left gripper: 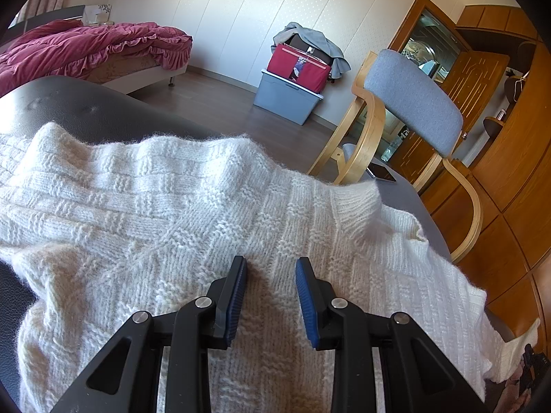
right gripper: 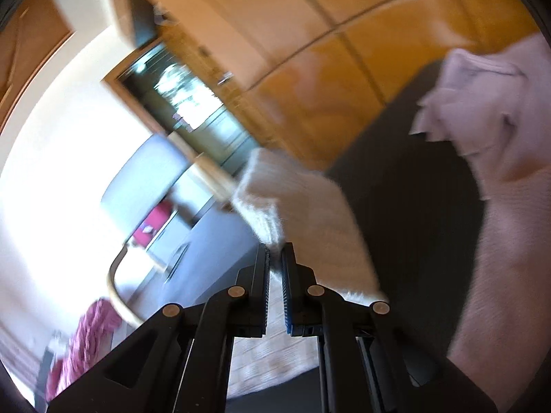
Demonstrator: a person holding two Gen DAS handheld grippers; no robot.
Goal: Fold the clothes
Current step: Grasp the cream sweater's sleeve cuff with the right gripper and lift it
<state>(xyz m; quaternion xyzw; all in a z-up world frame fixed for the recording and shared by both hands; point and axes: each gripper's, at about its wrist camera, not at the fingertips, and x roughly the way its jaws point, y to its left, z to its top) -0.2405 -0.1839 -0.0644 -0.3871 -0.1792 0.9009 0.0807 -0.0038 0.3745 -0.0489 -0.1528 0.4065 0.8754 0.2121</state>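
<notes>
Right hand-held gripper (right gripper: 275, 254), jaws nearly closed and pinching a fold of the cream knitted sweater (right gripper: 310, 206), whose sleeve end rises beyond the fingertips. Dark worktop (right gripper: 413, 206) lies beneath; a pale pink garment (right gripper: 499, 189) rests at right. Wooden cabinets (right gripper: 310, 34) fill the blurred, tilted background.

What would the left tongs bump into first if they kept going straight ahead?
Most likely the white sweater. The left tongs sit open just above it, and the knit fills the view ahead. The grey chair is much farther off, though depth is hard to judge here.
</notes>
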